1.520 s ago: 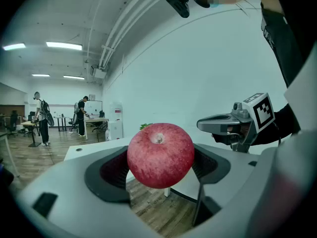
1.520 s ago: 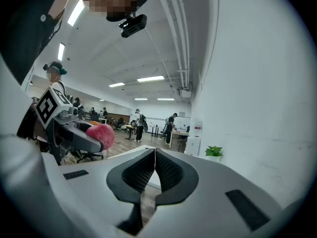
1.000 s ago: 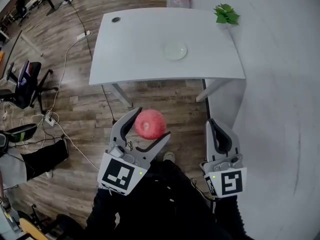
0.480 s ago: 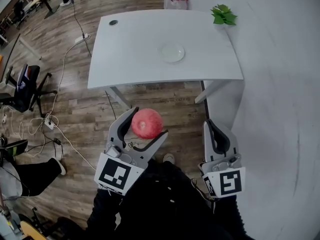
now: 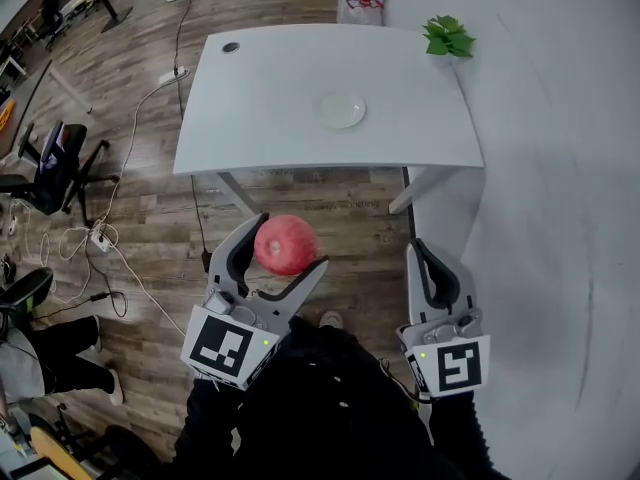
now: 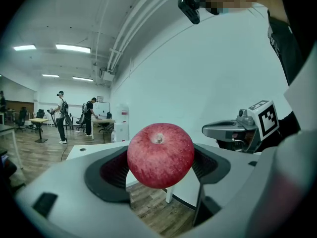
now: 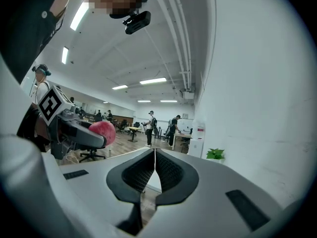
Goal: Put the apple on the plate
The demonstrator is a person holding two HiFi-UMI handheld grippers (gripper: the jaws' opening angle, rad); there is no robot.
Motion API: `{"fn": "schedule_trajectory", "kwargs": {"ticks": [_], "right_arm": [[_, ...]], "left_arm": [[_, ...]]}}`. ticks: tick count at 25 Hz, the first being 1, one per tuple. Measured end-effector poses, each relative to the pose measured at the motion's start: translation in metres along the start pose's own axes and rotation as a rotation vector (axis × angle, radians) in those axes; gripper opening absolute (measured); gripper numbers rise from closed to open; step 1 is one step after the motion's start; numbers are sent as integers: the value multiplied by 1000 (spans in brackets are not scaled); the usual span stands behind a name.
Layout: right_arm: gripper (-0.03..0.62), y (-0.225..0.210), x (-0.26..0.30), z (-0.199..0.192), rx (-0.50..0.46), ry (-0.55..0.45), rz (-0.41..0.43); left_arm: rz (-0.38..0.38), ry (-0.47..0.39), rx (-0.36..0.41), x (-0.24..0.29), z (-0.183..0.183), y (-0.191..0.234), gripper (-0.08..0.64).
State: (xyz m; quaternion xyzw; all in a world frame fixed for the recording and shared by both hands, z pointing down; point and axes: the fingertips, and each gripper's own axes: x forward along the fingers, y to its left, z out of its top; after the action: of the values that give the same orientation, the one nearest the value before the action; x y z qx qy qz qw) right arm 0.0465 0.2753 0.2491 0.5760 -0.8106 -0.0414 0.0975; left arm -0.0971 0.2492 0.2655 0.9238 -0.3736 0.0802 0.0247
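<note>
My left claw (image 5: pixel 287 246) has drifted slightly left, clamped on the round, speckled red apple (image 6: pixel 160 155), short of the white table (image 5: pixel 250 108). Only the head view shows the small plate (image 5: pixel 342 110), perhaps glass. My right claw (image 7: pixel 154 158) is closed and empty, its ribbed pads meeting.

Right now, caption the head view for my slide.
Left tongs grip a red apple over the wood floor, short of the plate on the table; right tongs shut.
</note>
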Motion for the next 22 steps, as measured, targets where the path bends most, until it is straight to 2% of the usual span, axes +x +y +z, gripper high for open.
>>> {"fn": "schedule_trajectory", "kwargs": {"ticks": [6,11,22], "right_arm": [[42,-20,-20,-7,-24,-2,7],[41,-33,-32,-14,-22,-6,1],[41,-43,-18,-20,-38,-6,8]], "left_arm": [[28,-37,-6,10,11,-19,370],[36,-56,-51,14,10,-32,371],[25,-46,14,37,6,-29,370]]}}
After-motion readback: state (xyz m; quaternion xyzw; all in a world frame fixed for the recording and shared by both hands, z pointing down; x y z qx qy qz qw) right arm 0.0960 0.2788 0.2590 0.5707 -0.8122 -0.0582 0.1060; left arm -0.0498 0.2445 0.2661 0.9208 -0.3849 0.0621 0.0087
